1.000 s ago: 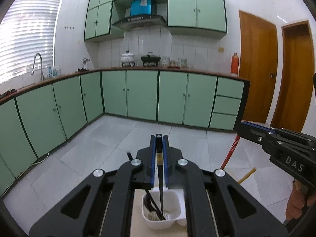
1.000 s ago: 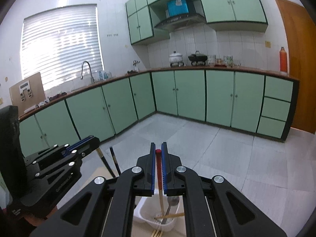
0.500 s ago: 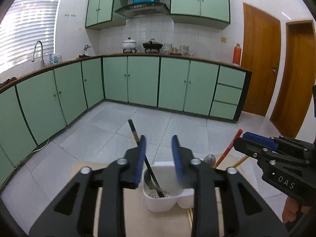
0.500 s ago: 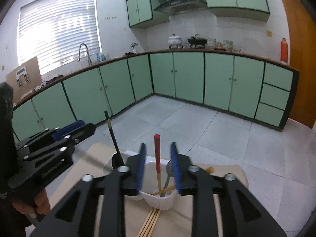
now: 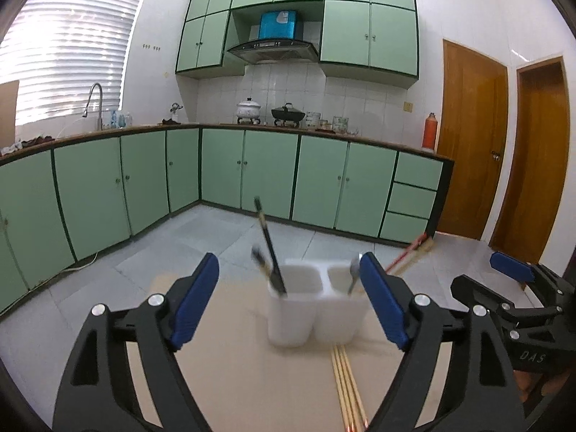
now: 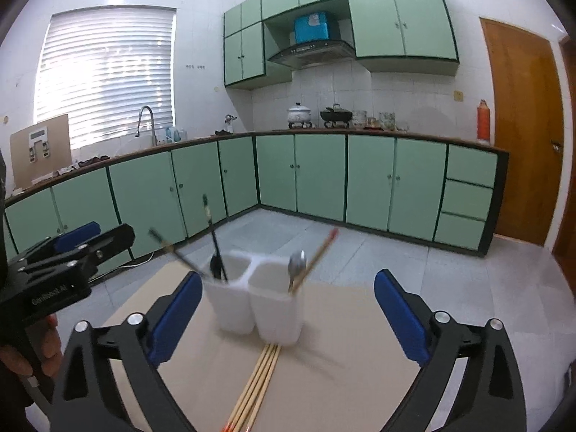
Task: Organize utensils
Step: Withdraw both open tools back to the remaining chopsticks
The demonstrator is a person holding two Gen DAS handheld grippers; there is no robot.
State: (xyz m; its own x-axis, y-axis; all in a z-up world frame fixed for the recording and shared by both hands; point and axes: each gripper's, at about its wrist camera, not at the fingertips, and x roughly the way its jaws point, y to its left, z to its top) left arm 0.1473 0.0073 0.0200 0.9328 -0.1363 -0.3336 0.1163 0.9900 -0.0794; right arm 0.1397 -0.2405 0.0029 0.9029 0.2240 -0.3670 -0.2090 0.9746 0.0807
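A kitchen of green cabinets is surrounding a tan table point(image 5: 230, 378) where a white two-compartment holder point(image 5: 313, 309) is standing. The left hand-held gripper point(image 5: 288, 298) is opening wide with nothing between its pads; the holder is sitting just ahead at twelve o'clock. The right hand-held gripper point(image 6: 288, 313) is likewise opening wide and empty, the holder at about eleven o'clock. Loose chopsticks point(image 6: 257, 385) are lying at six o'clock of the holder, touching its base

Holder point(image 6: 252, 306): white matt plastic. Spoon point(image 6: 297, 262): shiny metal. Chopsticks point(image 6: 257, 385): pale wood. Table point(image 6: 360, 342): smooth matt beige
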